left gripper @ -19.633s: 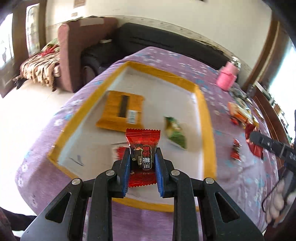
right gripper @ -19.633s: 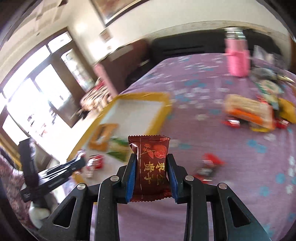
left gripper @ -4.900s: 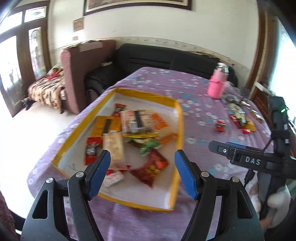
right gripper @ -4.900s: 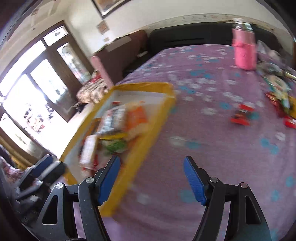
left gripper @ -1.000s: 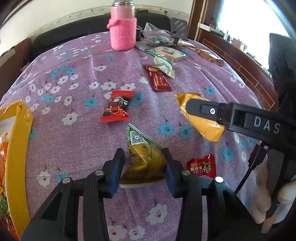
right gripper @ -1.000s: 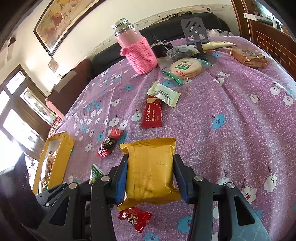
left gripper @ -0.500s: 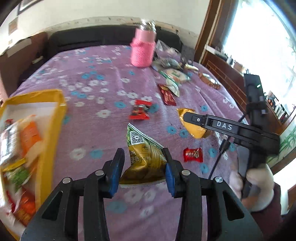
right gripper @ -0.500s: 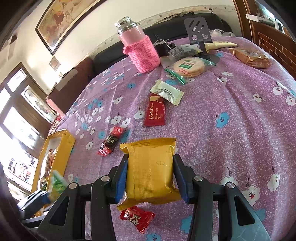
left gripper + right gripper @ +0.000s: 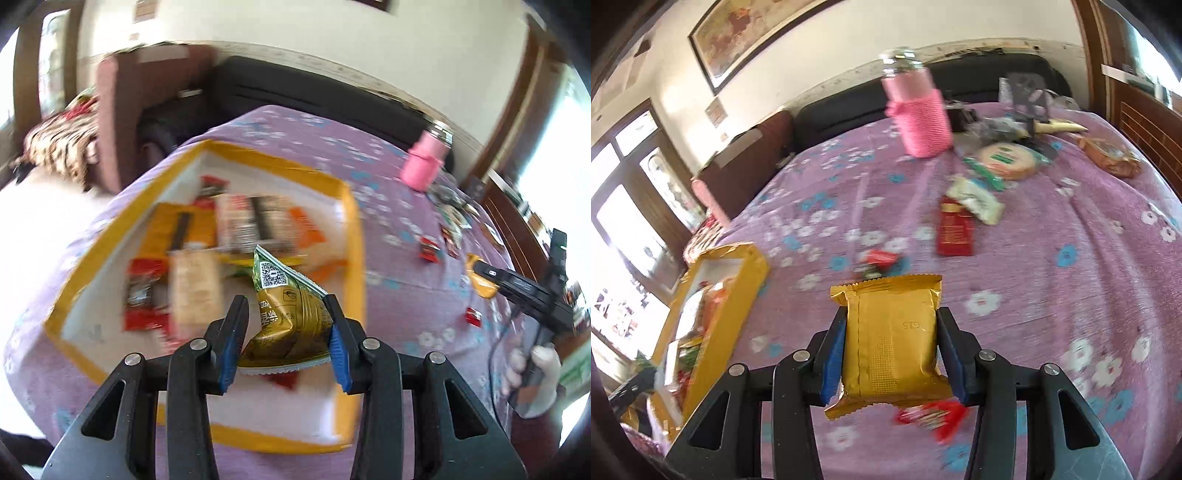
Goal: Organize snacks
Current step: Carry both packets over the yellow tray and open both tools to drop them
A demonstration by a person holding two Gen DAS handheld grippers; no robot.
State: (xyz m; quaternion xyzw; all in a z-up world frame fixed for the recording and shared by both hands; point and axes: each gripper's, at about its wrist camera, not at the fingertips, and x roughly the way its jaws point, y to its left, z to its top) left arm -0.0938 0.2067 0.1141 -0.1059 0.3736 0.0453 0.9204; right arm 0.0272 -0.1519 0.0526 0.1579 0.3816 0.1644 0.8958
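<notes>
My left gripper [image 9: 284, 332] is shut on a green-gold snack packet [image 9: 286, 314] with a QR code, held in the air over the yellow-rimmed tray [image 9: 354, 258]. Several snack packs lie in that tray. My right gripper [image 9: 890, 350] is shut on a gold foil packet [image 9: 892, 339] above the purple flowered cloth [image 9: 1052, 277]. The right gripper [image 9: 487, 275] with its gold packet also shows at the right of the left wrist view, held by a gloved hand [image 9: 535, 373]. The tray [image 9: 713, 295] sits at the left in the right wrist view.
A pink-sleeved bottle [image 9: 919, 114] stands at the far side. Loose snacks lie on the cloth: a red bar [image 9: 955, 230], a white packet [image 9: 977, 199], a round green-labelled pack [image 9: 1008, 160], small red candies [image 9: 881, 260] [image 9: 931, 413]. A dark sofa [image 9: 314, 96] stands behind the table.
My left gripper has swung left with the green-gold packet, from over the loose snacks to above the tray. My right gripper has risen a little with the gold packet.
</notes>
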